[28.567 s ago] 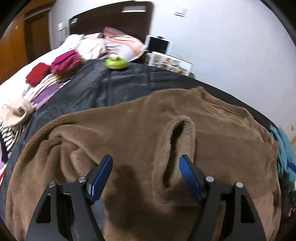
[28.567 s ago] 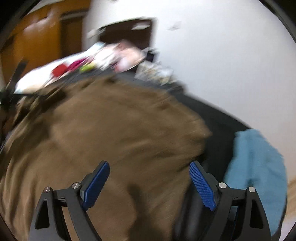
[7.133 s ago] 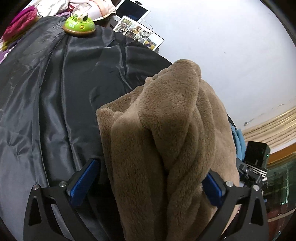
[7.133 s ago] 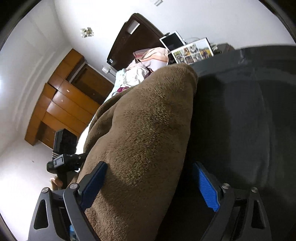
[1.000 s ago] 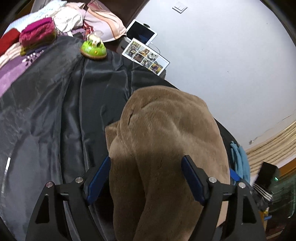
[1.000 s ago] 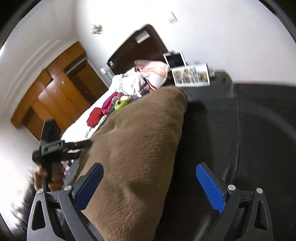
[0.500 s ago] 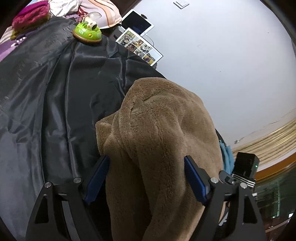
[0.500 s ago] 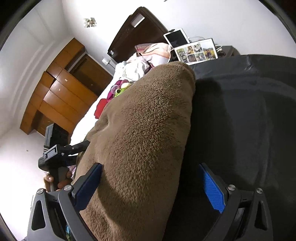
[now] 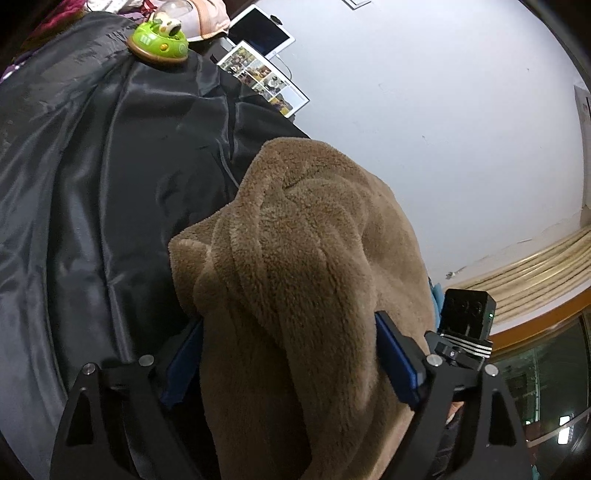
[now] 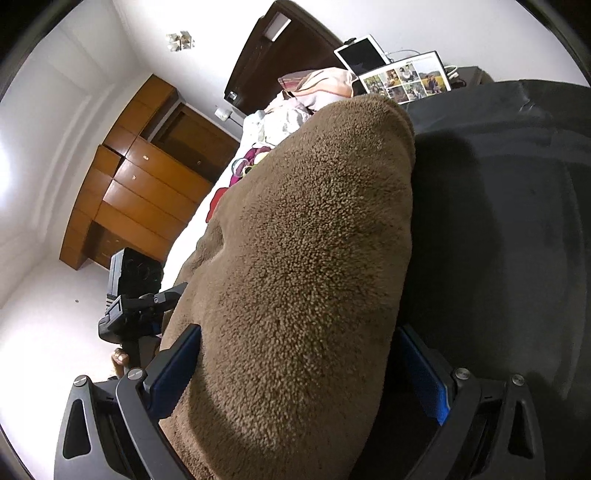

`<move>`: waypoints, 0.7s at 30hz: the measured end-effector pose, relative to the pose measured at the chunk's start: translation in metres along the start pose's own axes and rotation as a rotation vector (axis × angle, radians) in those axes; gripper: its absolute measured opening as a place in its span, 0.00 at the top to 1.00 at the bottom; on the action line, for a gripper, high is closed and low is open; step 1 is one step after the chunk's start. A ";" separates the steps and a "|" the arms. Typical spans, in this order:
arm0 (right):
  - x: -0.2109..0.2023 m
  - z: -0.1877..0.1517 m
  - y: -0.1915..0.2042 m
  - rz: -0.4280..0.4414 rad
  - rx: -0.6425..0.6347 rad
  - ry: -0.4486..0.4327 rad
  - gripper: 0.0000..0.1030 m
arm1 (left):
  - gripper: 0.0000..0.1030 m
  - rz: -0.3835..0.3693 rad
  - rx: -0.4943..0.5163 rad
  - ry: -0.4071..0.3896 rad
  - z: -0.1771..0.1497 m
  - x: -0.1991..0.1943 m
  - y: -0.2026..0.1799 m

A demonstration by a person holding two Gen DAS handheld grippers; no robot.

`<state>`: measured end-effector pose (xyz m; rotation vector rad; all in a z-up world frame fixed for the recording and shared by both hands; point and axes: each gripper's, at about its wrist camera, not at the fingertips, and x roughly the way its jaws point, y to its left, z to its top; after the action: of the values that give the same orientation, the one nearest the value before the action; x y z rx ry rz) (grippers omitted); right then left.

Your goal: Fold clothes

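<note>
brown fleece garment [image 9: 310,280]: thick plush pile, bundled into a long folded roll, lying on the black satin sheet [image 9: 92,177] and running away from both cameras toward the headboard end of the bed. its near end fills the space between the fingers of both grippers.

left gripper [image 9: 291,358]: jaws set wide, the bulk of the fleece sitting between the blue pads [image 9: 397,363], both pads pressing into the pile; it grips the roll at its full thickness rather than pinching a thin edge.

right gripper [image 10: 299,369]: same stance, jaws wide apart, blue pads [image 10: 177,365] bearing against the two flanks of the brown fleece garment [image 10: 306,258]; grasping the roll. its camera block shows in the left wrist view just right of the fleece [image 9: 467,314].

left gripper seen from the right wrist view [image 10: 136,295]: black body at the left flank of the roll, a hand partly visible beneath it.

surroundings: green round toy [image 9: 159,40] on the far sheet; photo collage frame [image 9: 262,79] and tablet [image 9: 262,31] beyond it against the white wall; pink pillow [image 10: 317,83] and mixed clothes at the dark headboard [image 10: 280,48]; wooden wardrobe [image 10: 147,177] across the room.
</note>
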<state>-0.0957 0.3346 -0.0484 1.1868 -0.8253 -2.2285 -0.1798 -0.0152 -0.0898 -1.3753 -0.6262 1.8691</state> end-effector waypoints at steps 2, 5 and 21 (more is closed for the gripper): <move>0.002 0.001 -0.001 0.008 -0.002 0.007 0.01 | 0.09 -0.010 0.003 0.007 0.001 0.001 -0.001; 0.005 0.003 0.000 0.016 -0.019 0.016 0.01 | 0.09 0.013 0.040 0.022 -0.004 0.000 -0.009; -0.033 -0.016 0.030 -0.038 -0.169 -0.099 0.43 | 0.48 0.052 0.113 0.034 -0.024 0.006 -0.059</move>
<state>-0.0616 0.3310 -0.0159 1.0285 -0.6414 -2.3524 -0.1423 0.0257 -0.0574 -1.3581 -0.4640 1.8889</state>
